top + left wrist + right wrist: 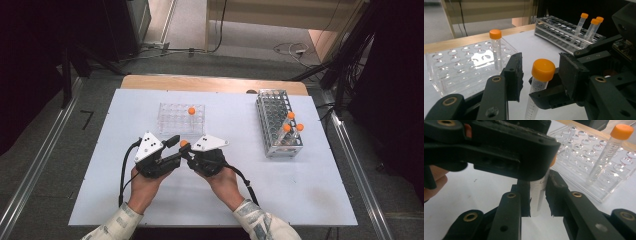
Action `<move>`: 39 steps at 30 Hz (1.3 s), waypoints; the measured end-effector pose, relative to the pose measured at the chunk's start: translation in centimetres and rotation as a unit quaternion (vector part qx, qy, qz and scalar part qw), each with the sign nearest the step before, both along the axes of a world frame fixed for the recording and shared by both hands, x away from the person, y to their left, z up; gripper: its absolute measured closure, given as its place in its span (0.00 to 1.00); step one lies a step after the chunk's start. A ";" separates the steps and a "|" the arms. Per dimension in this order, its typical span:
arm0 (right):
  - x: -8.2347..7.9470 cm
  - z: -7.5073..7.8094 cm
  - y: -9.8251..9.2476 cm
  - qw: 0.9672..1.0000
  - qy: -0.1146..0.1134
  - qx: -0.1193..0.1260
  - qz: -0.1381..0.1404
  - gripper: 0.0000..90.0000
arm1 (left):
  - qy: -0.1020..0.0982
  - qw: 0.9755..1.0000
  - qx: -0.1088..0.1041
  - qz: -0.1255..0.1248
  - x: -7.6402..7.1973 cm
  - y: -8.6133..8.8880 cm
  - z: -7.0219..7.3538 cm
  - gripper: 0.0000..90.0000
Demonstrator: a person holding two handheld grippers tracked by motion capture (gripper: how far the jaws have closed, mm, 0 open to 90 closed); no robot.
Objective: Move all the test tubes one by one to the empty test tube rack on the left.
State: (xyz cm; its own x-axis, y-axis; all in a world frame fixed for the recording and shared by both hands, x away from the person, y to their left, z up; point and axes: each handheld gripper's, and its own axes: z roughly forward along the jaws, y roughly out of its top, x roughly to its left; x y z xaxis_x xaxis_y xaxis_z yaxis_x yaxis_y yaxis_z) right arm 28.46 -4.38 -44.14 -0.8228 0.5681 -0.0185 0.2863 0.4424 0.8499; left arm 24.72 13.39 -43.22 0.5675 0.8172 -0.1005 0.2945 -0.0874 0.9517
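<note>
Orange-capped tube (541, 75) pinched in right gripper (187, 152) jaws, between left gripper's (540, 72) spread jaws.

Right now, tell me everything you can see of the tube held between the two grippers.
The tube is a clear plastic cylinder with printed graduation marks and an orange screw cap. It stands roughly upright above the white table, near the clear rack. The right gripper is shut on its body. The left gripper has its jaws either side of the cap, just been closing, pads not yet visibly pressing.

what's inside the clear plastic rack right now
One orange-capped tube stands in the clear rack; the other visible holes look empty. The left gripper's fingers hide its near corner.
</note>
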 end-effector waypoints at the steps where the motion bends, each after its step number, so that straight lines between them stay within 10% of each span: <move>1: 0.0 0.0 0.0 1.000 -0.001 -0.001 0.002 0.80 | 0.001 1.000 0.001 0.000 0.0 0.0 0.0 0.63; 15: 0.1 -0.1 0.1 1.000 0.000 -0.003 0.004 0.79 | 0.013 1.000 -0.004 -0.002 0.3 0.2 -0.2 0.78; 20: 0.2 0.4 -0.8 1.000 0.006 0.008 -0.007 0.47 | 0.014 1.000 -0.015 0.005 0.7 0.5 0.1 0.78; 39: -1.4 0.3 -11.9 0.997 0.024 0.020 -0.075 0.33 | 0.010 0.997 -0.023 0.070 6.0 1.5 3.4 0.78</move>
State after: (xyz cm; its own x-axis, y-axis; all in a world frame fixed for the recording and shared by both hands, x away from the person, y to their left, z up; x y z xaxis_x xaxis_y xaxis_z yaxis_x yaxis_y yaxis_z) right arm 27.08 -16.27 -43.86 -0.7284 0.6837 0.0440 0.3866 0.3572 0.8503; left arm 30.76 14.89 -39.84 0.4460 0.8825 -0.1493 0.3191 -0.0009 0.9477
